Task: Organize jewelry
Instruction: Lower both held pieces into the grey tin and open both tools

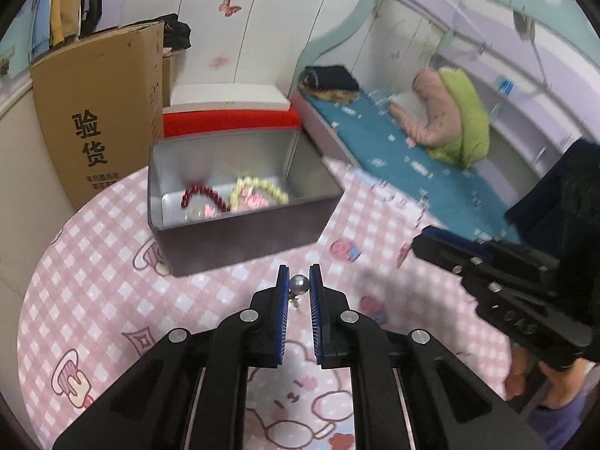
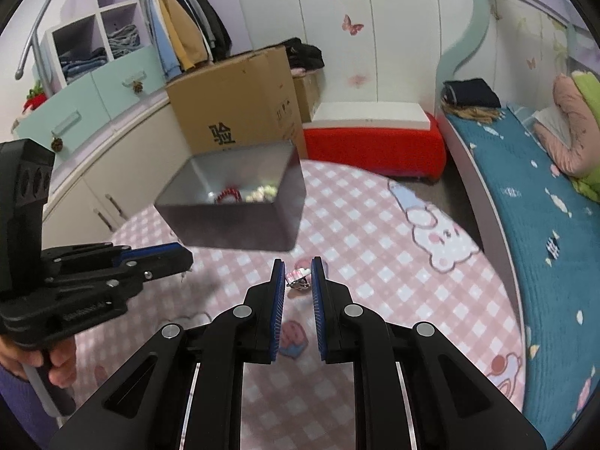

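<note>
Left claw [image 1: 300,285] is pinching a silver bead earring [image 1: 299,285] just in front of the open tin [image 1: 240,240], while right claw [image 2: 296,279] is gripping a pink-and-white hair clip [image 2: 299,276] there too. Red bracelet [image 1: 204,197] and pale bead bracelet [image 1: 262,189] are lying inside the tin.

A child's bedroom in a home. A bed with a teal patterned cover [image 2: 532,202] and a pink pillow [image 2: 570,131] stands along one wall beside white panels with butterfly stickers [image 2: 352,24]. Clothes hang in an open wardrobe [image 2: 180,26] next to lilac cubby shelves [image 2: 97,26] of folded laundry, and a pink checked cartoon tablecloth [image 2: 375,262] covers the round table.
</note>
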The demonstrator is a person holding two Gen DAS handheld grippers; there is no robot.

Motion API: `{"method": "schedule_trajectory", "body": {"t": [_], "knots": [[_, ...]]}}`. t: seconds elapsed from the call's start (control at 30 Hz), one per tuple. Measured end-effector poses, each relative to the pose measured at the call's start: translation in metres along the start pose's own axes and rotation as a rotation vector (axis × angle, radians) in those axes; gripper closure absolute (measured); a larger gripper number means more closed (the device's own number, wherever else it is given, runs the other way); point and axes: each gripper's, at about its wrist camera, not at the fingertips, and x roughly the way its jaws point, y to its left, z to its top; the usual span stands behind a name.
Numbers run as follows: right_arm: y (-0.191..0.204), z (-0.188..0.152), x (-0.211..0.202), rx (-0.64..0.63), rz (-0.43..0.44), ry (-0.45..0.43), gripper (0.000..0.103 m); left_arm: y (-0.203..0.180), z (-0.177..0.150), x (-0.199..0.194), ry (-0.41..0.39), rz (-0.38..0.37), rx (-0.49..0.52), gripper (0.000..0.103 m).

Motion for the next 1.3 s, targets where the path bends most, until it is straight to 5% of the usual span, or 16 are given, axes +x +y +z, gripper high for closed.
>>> {"method": "schedule_trajectory", "body": {"t": [0.2, 0.43, 0.8, 1.3], "knots": [[0.011, 0.024, -0.009, -0.016, 0.009, -0.037, 0.088, 0.003, 0.023, -0.023, -0.053, -0.047, -0.016, 0.094], [0.031, 0.061, -0.008, -0.042, 0.037, -0.077, 0.088, 0.014, 0.057, -0.031, -0.092, -0.016, -0.019, 0.094], [0.048, 0.092, 0.035, -0.042, 0.095, -0.03, 0.088, 0.046, 0.084, 0.009, 0.012, 0.018, -0.082, 0.094], [0.037, 0.078, 0.091, 0.002, 0.089, 0.076, 0.088, 0.055, 0.071, 0.045, 0.081, 0.075, -0.06, 0.093]]}}
